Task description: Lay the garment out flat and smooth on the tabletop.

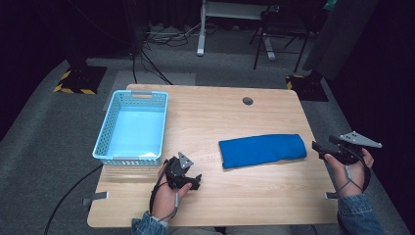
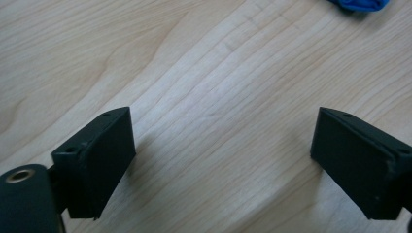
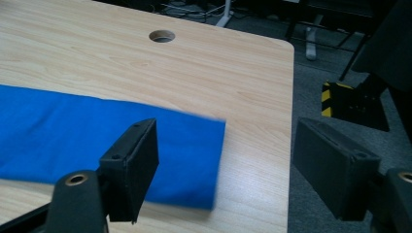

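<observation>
A folded blue cloth (image 1: 263, 149) lies flat on the right half of the wooden table (image 1: 210, 117). My right gripper (image 1: 319, 150) hovers at the table's right edge, just past the cloth's right end. In the right gripper view its jaws (image 3: 228, 131) stand wide apart with nothing between them, and the cloth (image 3: 73, 131) lies below the left jaw. My left gripper (image 1: 196, 180) rests low near the front edge, left of the cloth. Its jaws (image 2: 226, 121) are open over bare wood, with a corner of the cloth (image 2: 362, 4) at the top right.
A light blue plastic basket (image 1: 105, 127) stands at the table's left side. A round cable hole (image 1: 247, 101) sits near the far edge. Beyond the right edge is grey floor with a black and yellow stand base (image 3: 347, 104).
</observation>
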Available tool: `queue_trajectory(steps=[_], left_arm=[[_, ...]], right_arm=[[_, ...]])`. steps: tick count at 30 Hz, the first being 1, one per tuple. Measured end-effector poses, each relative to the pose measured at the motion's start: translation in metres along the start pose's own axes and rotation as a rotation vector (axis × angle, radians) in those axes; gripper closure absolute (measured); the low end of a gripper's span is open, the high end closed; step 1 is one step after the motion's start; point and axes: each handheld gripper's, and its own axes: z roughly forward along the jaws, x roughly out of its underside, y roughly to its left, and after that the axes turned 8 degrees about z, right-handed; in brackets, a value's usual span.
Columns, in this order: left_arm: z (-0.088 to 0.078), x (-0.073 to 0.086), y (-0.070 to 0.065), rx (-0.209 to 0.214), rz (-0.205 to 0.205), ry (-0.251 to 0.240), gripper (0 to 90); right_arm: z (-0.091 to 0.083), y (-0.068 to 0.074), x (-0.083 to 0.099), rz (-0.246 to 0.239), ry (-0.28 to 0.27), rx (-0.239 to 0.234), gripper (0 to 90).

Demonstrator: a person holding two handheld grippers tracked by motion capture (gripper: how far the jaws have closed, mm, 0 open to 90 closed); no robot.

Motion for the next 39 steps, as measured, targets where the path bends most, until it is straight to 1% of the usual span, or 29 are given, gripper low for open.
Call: queue_trajectory(steps=[1, 2, 5, 7, 11, 12, 14, 16, 18, 20, 21, 23, 24, 25, 26, 27, 28, 29, 30, 31, 32, 33, 34, 35, 37, 39], left_arm=[[0.000, -0.002, -0.002, 0.003, 0.012, -0.006, 9.4], [0.000, -0.005, -0.003, 0.011, 0.015, -0.021, 10.4], [0.000, -0.015, -0.007, 0.025, 0.031, -0.067, 12.2], [0.002, -0.021, -0.009, 0.036, 0.046, -0.097, 13.4], [0.009, -0.032, -0.017, 0.055, 0.081, -0.127, 15.6], [0.011, -0.035, -0.020, 0.065, 0.091, -0.125, 16.0], [0.015, -0.041, -0.027, 0.070, 0.109, -0.129, 16.1], [0.018, -0.046, -0.034, 0.083, 0.117, -0.132, 18.3], [0.021, -0.050, -0.040, 0.080, 0.135, -0.136, 18.5], [0.025, -0.054, -0.043, 0.081, 0.122, -0.116, 19.4], [0.028, -0.055, -0.044, 0.077, 0.124, -0.118, 19.8], [0.034, -0.059, -0.047, 0.078, 0.154, -0.135, 25.0], [0.037, -0.061, -0.049, 0.068, 0.171, -0.141, 25.9], [0.040, -0.063, -0.051, 0.066, 0.195, -0.144, 28.9], [0.044, -0.065, -0.053, 0.068, 0.214, -0.145, 34.6], [0.048, -0.067, -0.055, 0.069, 0.231, -0.139, 37.5], [0.050, -0.069, -0.058, 0.066, 0.258, -0.120, 44.4], [0.052, -0.071, -0.060, 0.065, 0.283, -0.097, 56.7], [0.053, -0.073, -0.062, 0.063, 0.291, -0.086, 66.8], [0.052, -0.074, -0.063, 0.049, 0.303, -0.083, 73.9], [0.050, -0.074, -0.064, 0.047, 0.300, -0.082, 78.9], [0.048, -0.075, -0.063, 0.052, 0.307, -0.084, 82.3], [0.045, -0.075, -0.062, 0.057, 0.307, -0.083, 85.0], [0.042, -0.074, -0.062, 0.059, 0.309, -0.077, 85.4], [0.035, -0.073, -0.061, 0.057, 0.319, -0.086, 85.5], [0.025, -0.070, -0.062, 0.065, 0.323, -0.091, 85.4]], right_arm=[[0.001, -0.001, 0.002, 0.000, -0.002, -0.008, 24.8], [0.002, -0.002, 0.004, -0.001, 0.001, -0.013, 24.8], [0.007, -0.002, 0.011, -0.013, 0.019, -0.032, 24.7], [0.012, -0.003, 0.016, -0.013, 0.036, -0.042, 24.7], [0.023, -0.006, 0.026, -0.009, 0.062, -0.057, 24.8], [0.027, -0.007, 0.028, -0.009, 0.072, -0.062, 24.8], [0.034, -0.011, 0.032, -0.016, 0.095, -0.064, 25.0], [0.042, -0.014, 0.034, -0.028, 0.116, -0.065, 26.0], [0.048, -0.017, 0.037, -0.038, 0.136, -0.075, 28.7], [0.054, -0.019, 0.039, -0.045, 0.157, -0.093, 32.6], [0.056, -0.020, 0.040, -0.047, 0.169, -0.102, 34.0], [0.061, -0.021, 0.042, -0.053, 0.189, -0.123, 36.1], [0.064, -0.022, 0.043, -0.063, 0.198, -0.129, 36.8], [0.066, -0.023, 0.044, -0.070, 0.209, -0.136, 37.6], [0.068, -0.023, 0.045, -0.078, 0.216, -0.144, 38.9], [0.070, -0.024, 0.046, -0.079, 0.225, -0.157, 40.6], [0.072, -0.024, 0.048, -0.078, 0.231, -0.174, 44.7], [0.073, -0.025, 0.049, -0.075, 0.236, -0.197, 51.8], [0.073, -0.025, 0.050, -0.067, 0.244, -0.214, 60.2], [0.072, -0.024, 0.050, -0.070, 0.259, -0.222, 68.1], [0.070, -0.022, 0.051, -0.091, 0.264, -0.221, 75.7], [0.066, -0.020, 0.051, -0.107, 0.271, -0.223, 79.7], [0.063, -0.018, 0.051, -0.112, 0.274, -0.229, 82.8], [0.058, -0.017, 0.051, -0.112, 0.279, -0.238, 84.1], [0.048, -0.013, 0.051, -0.121, 0.279, -0.250, 85.1], [0.034, -0.005, 0.052, -0.147, 0.277, -0.259, 85.3]])
